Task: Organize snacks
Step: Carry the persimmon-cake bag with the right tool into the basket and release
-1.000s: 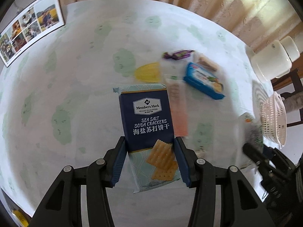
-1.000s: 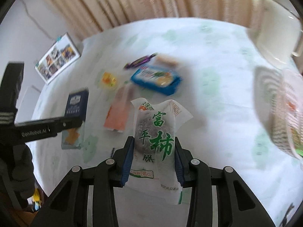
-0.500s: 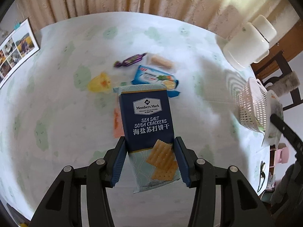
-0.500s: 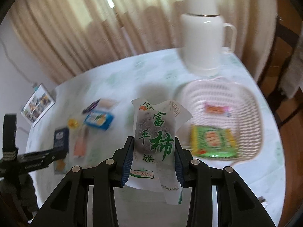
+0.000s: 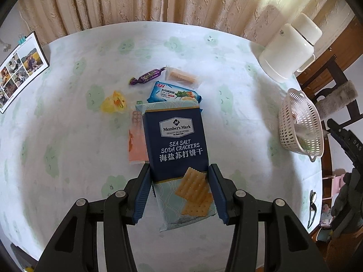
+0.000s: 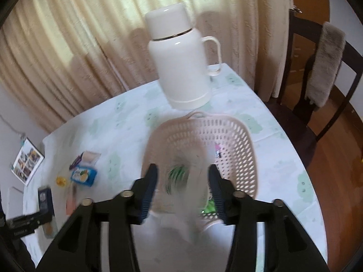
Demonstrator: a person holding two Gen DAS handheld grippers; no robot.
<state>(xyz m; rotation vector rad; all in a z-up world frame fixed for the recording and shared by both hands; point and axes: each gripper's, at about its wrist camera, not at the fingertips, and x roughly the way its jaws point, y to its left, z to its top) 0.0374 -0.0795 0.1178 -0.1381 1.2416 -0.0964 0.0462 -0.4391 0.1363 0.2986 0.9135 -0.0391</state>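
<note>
My left gripper (image 5: pixel 179 188) is shut on a navy pack of sea salt soda crackers (image 5: pixel 177 145) and holds it above the table. My right gripper (image 6: pixel 182 188) is open above the pink basket (image 6: pixel 226 133). A white persimmon snack bag (image 6: pixel 183 181) shows as a blur between its fingers, falling free into the basket. The basket also shows at the right in the left wrist view (image 5: pixel 295 122). Loose snacks lie mid-table: a blue biscuit pack (image 5: pixel 174 93), a purple candy (image 5: pixel 147 77), a wafer pack (image 5: pixel 181 77), a yellow candy (image 5: pixel 113 103), a pink pack (image 5: pixel 136 140).
A white thermos jug (image 6: pixel 181 68) stands behind the basket near the curtain. A photo sheet (image 5: pixel 18 70) lies at the table's left edge. A dark chair (image 6: pixel 322 68) stands at the right, beyond the table edge. The basket holds a green pack (image 6: pixel 209 206).
The right gripper has opened over the basket and let go of the persimmon bag, which is dropping. The left gripper has risen slightly, still holding the crackers.
</note>
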